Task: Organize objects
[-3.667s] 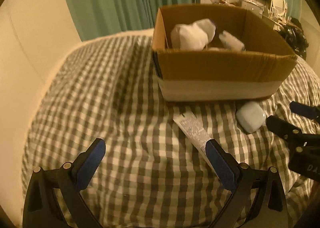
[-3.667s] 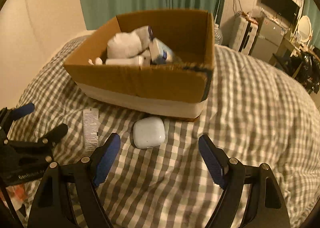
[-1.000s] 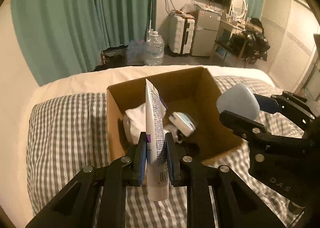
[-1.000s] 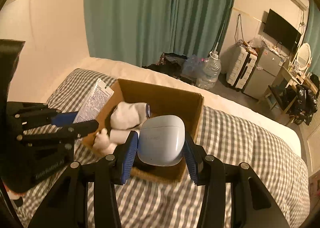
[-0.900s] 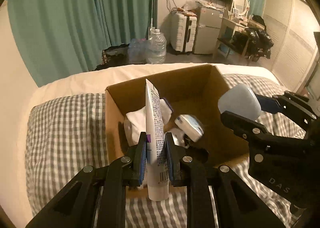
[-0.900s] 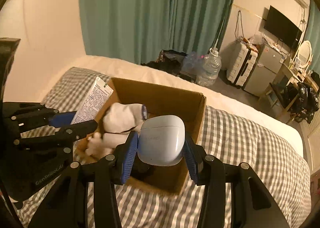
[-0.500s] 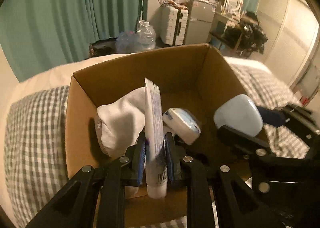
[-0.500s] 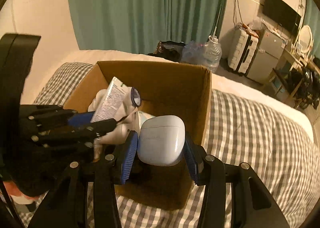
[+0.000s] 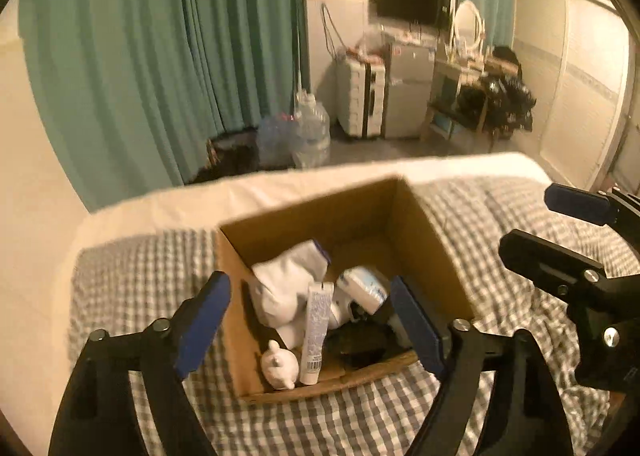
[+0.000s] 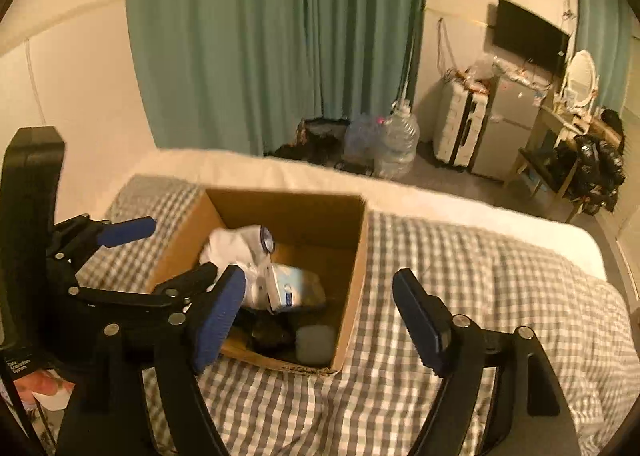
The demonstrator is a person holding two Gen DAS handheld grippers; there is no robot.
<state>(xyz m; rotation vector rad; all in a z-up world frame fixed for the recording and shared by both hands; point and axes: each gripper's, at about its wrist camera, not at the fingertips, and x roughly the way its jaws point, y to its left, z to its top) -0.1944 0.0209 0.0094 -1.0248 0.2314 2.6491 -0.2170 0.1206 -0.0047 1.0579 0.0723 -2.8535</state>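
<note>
Both grippers hang above the bed [image 9: 132, 268] with nothing between their pads; the left gripper [image 9: 310, 320] stands with its jaws spread wide, and the right gripper [image 10: 318, 314] is spread just as wide; each frames the box [image 9: 436, 256] from its own side.

The box sits on the checked cover, open at the top; inside it, a white tube [image 9: 316, 336] leans upright against the near wall, its crimped end up; just left of it a small white figure [image 9: 280, 370] rests in the near corner; behind them lies a bundle of white socks [image 9: 286, 288], and beside that a white and blue pack [image 9: 362, 290]; something dark lies on the floor of the box near the tube, too dim to name.

From the right wrist view a pale case [image 10: 315, 344] rests in the near right corner of the box, touching the wall; the socks and pack lie further back.

Beyond the bed hang green curtains [image 10: 276, 40]; water bottles [image 10: 396, 140] stand on the floor; a suitcase [image 10: 460, 124] and a TV [image 10: 528, 40] lie further right.
</note>
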